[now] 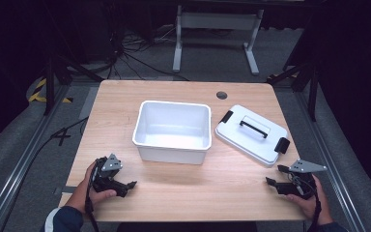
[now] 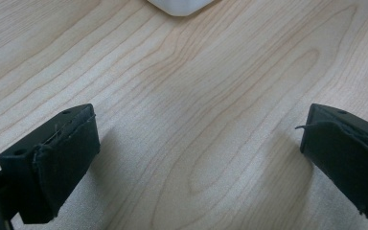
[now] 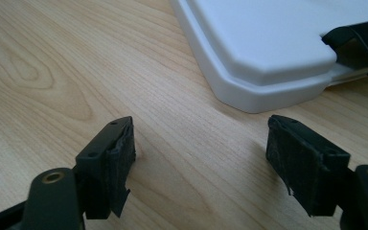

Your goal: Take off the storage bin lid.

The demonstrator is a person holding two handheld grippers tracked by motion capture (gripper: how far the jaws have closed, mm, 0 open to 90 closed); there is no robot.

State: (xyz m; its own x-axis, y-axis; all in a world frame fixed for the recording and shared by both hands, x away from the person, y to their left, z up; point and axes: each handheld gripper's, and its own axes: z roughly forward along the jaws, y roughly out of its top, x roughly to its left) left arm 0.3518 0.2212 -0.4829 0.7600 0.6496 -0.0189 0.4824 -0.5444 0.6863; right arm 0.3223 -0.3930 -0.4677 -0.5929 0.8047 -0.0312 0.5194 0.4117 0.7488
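Observation:
A white plastic bin [image 1: 172, 131] stands open and empty in the middle of the wooden table [image 1: 183, 193]. Its white lid [image 1: 251, 134], with a black handle and black side clips, lies flat to the right of it. My left gripper [image 1: 128, 185] rests low at the table's front left, jaws wide open over bare wood [image 2: 191, 158]; the bin's bottom corner [image 2: 179, 5] peeks in at the top of the left gripper view. My right gripper [image 1: 274, 176] sits at the front right, open, just short of the lid's near corner [image 3: 263, 91].
A round cable hole [image 1: 221, 94] sits near the table's far edge. Beyond the table are floor cables, a white desk frame [image 1: 217, 29] and dark stands on both sides. Bare wood lies between the two grippers along the front edge.

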